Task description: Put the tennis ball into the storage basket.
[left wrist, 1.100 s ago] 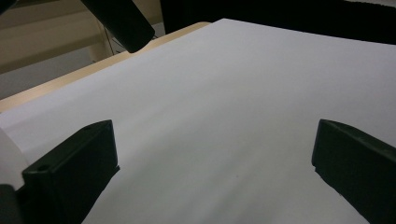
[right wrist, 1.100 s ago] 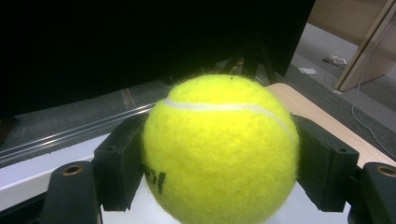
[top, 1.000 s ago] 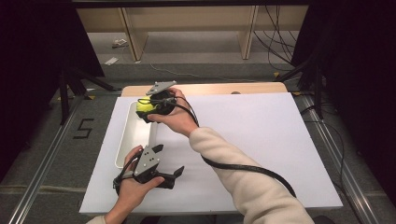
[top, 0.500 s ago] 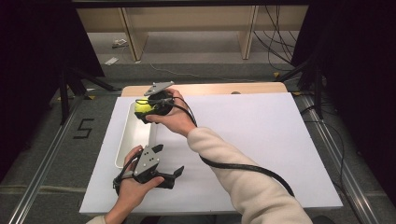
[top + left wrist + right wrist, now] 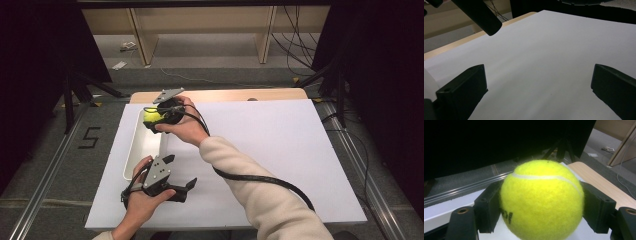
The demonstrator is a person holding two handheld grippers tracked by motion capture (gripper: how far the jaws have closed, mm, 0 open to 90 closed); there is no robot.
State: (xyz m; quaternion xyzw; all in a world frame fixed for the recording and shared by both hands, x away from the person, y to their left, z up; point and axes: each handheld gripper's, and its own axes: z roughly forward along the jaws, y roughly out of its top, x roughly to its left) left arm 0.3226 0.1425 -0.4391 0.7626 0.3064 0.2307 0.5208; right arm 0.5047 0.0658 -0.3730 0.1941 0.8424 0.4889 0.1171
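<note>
A yellow tennis ball (image 5: pixel 150 117) (image 5: pixel 541 200) sits clamped between the jaws of my right gripper (image 5: pixel 156 119) (image 5: pixel 541 206), held just above the far end of a long white tray (image 5: pixel 140 152). My left gripper (image 5: pixel 181 175) rests near the table's front edge, to the right of the tray's near end. In the left gripper view its jaws stand wide apart over bare white surface, and my left gripper (image 5: pixel 536 87) is open with nothing between them.
A white sheet (image 5: pixel 280 150) covers most of the wooden table (image 5: pixel 235 95). The right arm's black cable (image 5: pixel 260 179) trails across the sheet. Dark curtains and metal rails flank the table; shelving stands beyond the far edge.
The right gripper with the ball has shifted very slightly; the left gripper has stayed where it was.
</note>
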